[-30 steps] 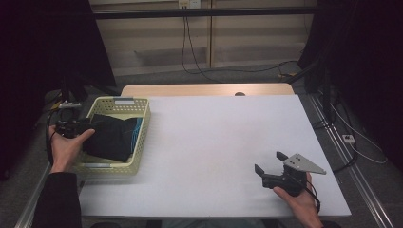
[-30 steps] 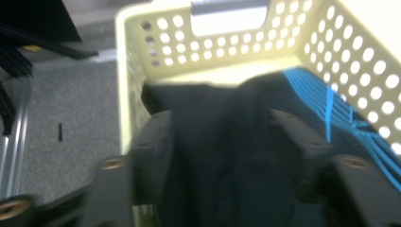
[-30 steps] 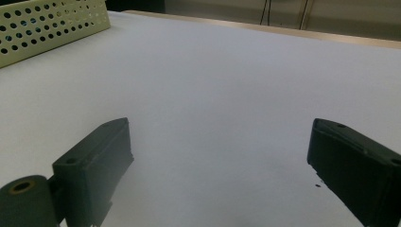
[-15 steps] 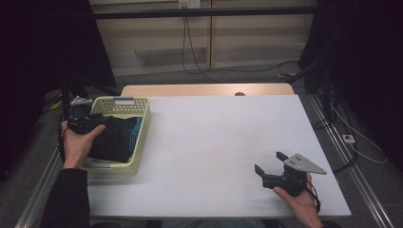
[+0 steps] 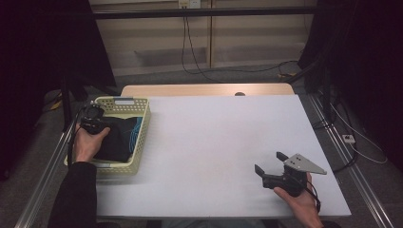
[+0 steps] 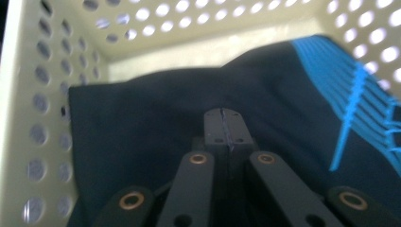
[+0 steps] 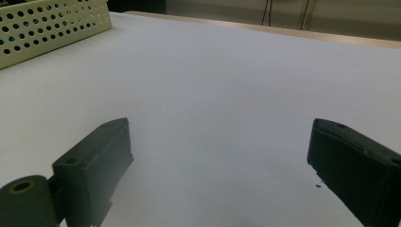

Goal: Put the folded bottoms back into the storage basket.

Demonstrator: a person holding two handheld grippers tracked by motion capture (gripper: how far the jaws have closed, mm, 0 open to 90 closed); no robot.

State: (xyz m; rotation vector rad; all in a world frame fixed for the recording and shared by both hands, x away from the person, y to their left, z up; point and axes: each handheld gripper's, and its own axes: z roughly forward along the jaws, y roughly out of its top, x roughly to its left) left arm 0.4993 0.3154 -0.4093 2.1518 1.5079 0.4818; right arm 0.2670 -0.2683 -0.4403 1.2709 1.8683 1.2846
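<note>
A pale yellow perforated basket (image 5: 142, 124) stands at the table's left edge, and a dark garment with blue stripes (image 5: 119, 140) lies in it. My left gripper (image 5: 100, 127) reaches down into the basket from its left side. In the left gripper view its jaws have just been closing and now meet at the tips (image 6: 222, 124), pinching a fold of the dark garment (image 6: 142, 127) between the basket walls (image 6: 28, 118). My right gripper (image 5: 270, 162) rests low over the white table near the front right, open, with nothing between its jaws (image 7: 220, 137).
The white tabletop (image 5: 218, 137) stretches between the two hands. A wooden strip (image 5: 204, 90) runs along its far edge. The basket's side (image 7: 52, 23) shows at the upper left of the right gripper view. Cables lie on the floor beyond the table.
My left hand has moved from the basket's left rim inward and down onto the garment, and its jaws have shut. The right hand has kept still.
</note>
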